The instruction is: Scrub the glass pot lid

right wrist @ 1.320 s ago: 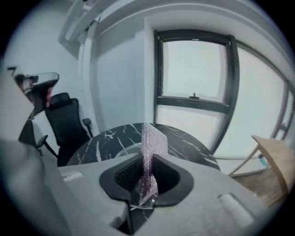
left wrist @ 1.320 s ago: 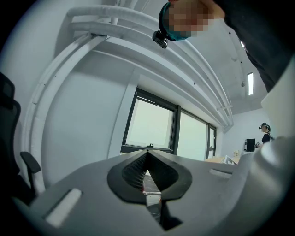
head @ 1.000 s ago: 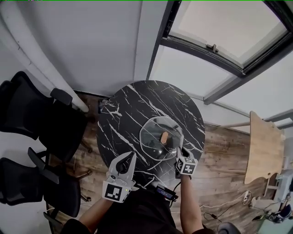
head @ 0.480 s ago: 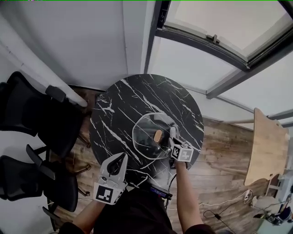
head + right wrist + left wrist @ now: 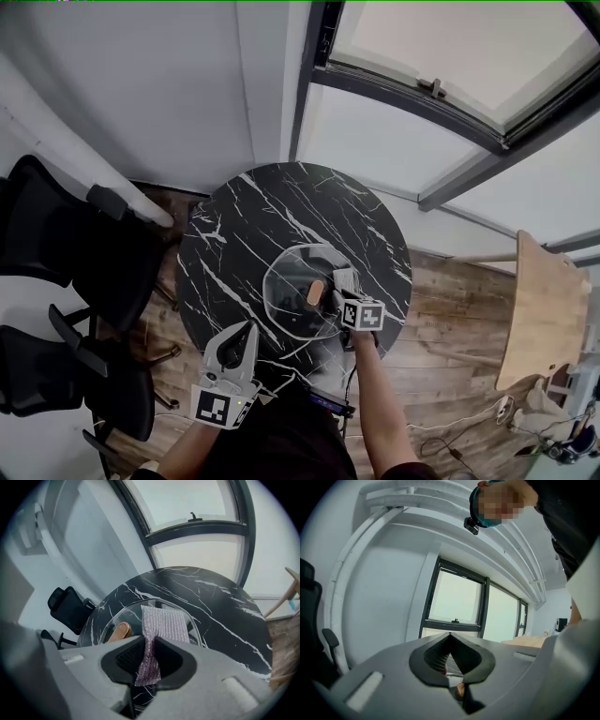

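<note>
The glass pot lid (image 5: pixel 284 292) lies flat on the round black marble table (image 5: pixel 248 217), its wooden knob (image 5: pixel 314 292) at the centre. My right gripper (image 5: pixel 340 287) is over the lid's right part, just right of the knob, and is shut on a silvery-pink mesh scrub cloth (image 5: pixel 344 278). In the right gripper view the cloth (image 5: pixel 161 622) hangs from the gripper (image 5: pixel 149 641) and lies spread on the lid (image 5: pixel 133 607) beside the knob (image 5: pixel 120 632). My left gripper (image 5: pixel 245 336) hovers at the table's near-left edge, away from the lid, shut and holding nothing (image 5: pixel 450 637).
Two black office chairs (image 5: pixel 66 239) (image 5: pixel 66 375) stand left of the table. A wooden board (image 5: pixel 539 309) lies on the plank floor at the right. A wall and a large window (image 5: pixel 450 56) are behind the table. Cables trail on the floor near my feet.
My right gripper and the cloth have slid left across the lid toward the knob. The left gripper has drawn back toward the near-left table edge.
</note>
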Tool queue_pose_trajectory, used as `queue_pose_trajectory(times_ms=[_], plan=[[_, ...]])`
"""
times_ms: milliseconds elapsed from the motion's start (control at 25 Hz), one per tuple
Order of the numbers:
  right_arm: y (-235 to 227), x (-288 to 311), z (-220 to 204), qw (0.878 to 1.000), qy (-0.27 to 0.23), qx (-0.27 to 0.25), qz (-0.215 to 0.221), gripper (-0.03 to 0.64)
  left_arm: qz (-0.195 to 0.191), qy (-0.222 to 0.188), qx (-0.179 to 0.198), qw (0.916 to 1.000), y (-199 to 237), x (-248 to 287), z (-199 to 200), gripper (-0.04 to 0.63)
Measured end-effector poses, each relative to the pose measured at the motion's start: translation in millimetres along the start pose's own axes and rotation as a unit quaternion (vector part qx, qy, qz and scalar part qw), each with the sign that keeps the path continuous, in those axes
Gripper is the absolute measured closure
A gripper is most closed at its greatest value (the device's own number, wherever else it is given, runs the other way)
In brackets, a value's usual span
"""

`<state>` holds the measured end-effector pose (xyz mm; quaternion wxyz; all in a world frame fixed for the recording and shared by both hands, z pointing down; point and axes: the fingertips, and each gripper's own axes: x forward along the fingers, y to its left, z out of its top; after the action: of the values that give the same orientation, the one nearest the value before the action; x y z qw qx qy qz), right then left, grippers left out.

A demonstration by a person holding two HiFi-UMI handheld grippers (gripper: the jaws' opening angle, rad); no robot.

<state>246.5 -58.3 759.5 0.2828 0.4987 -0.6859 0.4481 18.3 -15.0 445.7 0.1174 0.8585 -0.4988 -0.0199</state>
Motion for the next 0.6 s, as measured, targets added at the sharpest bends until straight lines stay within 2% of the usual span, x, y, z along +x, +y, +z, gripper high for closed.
queue_pose_trajectory(times_ms=[360,600], plan=[[-2.0,10.7,13.5,0.999,0.028,-0.029,0.007,0.546,0.023,0.005,-0.026,0.9994,7.6,4.6,-12.3,0.594],[1.3,20.6,21.5,0.996,0.057,-0.061,0.017,0.543,0.036,0.004,-0.03,0.9989,14.8,1.5,-17.7,0.594]])
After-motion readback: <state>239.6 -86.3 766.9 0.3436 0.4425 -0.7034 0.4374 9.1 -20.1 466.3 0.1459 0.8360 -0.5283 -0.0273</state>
